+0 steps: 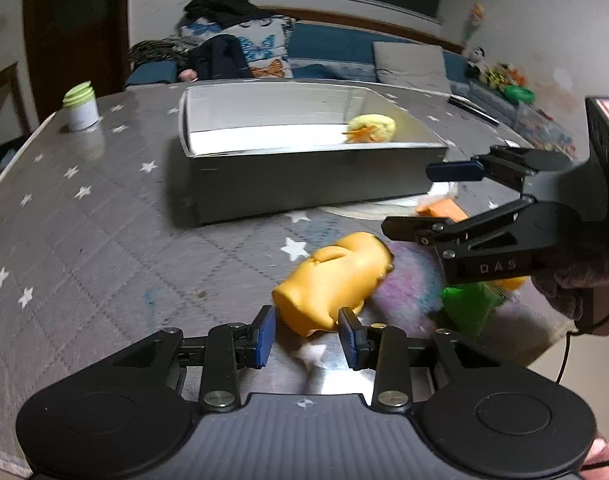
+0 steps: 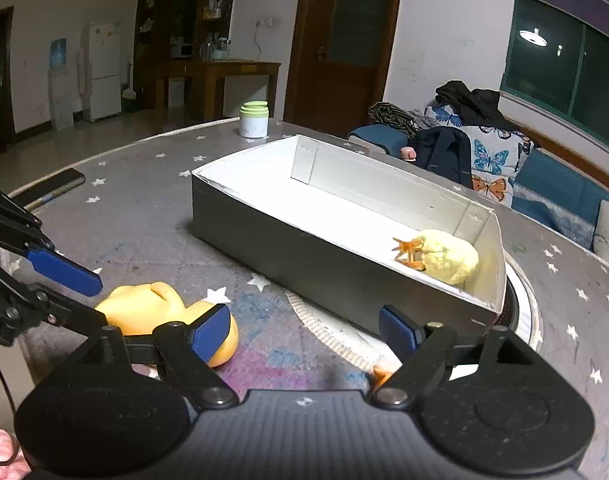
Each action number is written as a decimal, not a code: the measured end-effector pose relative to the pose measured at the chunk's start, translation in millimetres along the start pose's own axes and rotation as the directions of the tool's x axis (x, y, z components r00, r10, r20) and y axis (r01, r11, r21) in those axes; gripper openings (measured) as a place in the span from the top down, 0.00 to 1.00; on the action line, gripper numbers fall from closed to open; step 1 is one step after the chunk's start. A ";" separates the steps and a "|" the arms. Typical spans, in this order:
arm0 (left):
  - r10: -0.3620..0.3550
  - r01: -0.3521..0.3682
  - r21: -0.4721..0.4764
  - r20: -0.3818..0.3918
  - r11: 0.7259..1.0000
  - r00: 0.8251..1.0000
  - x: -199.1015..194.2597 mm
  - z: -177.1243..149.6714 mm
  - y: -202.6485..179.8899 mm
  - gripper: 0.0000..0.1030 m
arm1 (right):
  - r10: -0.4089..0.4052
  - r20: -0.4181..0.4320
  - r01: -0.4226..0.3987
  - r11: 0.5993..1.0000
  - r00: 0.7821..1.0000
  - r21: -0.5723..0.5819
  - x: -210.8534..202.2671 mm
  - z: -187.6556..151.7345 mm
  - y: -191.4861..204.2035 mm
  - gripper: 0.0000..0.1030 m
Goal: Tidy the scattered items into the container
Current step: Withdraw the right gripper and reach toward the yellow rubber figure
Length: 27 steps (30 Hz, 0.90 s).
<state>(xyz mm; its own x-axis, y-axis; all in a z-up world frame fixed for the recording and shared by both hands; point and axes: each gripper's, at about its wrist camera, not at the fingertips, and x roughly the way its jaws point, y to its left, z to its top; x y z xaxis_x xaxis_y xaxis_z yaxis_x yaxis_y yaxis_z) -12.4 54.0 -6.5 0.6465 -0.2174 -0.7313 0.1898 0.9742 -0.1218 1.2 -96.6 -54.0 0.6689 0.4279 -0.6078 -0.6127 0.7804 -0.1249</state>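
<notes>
Star-print table (image 1: 84, 208) — box (image 1: 304, 184), jar (image 1: 80, 106), orange toy (image 1: 332, 280).

Pale letters "D A S" on the black body of my right gripper (image 1: 444, 196), at about three o'clock from my left wrist, its jaws spread apart, no other writing I can read, fridge papers and jar label too blurred
</notes>
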 end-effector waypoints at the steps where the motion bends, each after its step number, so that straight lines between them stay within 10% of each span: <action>1: 0.002 -0.002 -0.012 0.003 1.000 1.000 0.3 0.1 2.5 0.63 | -0.003 -0.004 0.003 1.000 1.000 -0.008 3.0 0.6 0.7 0.19; 16: 0.026 -0.023 -0.283 0.005 0.959 1.000 19.6 5.6 55.5 0.65 | 0.063 -0.030 -0.064 0.998 0.998 -0.031 1.0 -6.3 12.3 0.19; 27: -0.110 0.128 -0.403 0.068 0.906 0.992 14.3 3.9 67.6 0.65 | 0.164 -0.034 -0.166 0.983 0.986 -0.075 1.3 -5.5 37.5 0.21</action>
<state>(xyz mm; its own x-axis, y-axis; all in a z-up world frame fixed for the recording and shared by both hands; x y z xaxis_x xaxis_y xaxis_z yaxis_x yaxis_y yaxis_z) 12.6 116.5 -22.6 0.6701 -0.3270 -0.6664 -0.0427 0.8793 -0.4744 -23.1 -69.3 -63.7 0.5447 0.5339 -0.6467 -0.7449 0.6623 -0.0807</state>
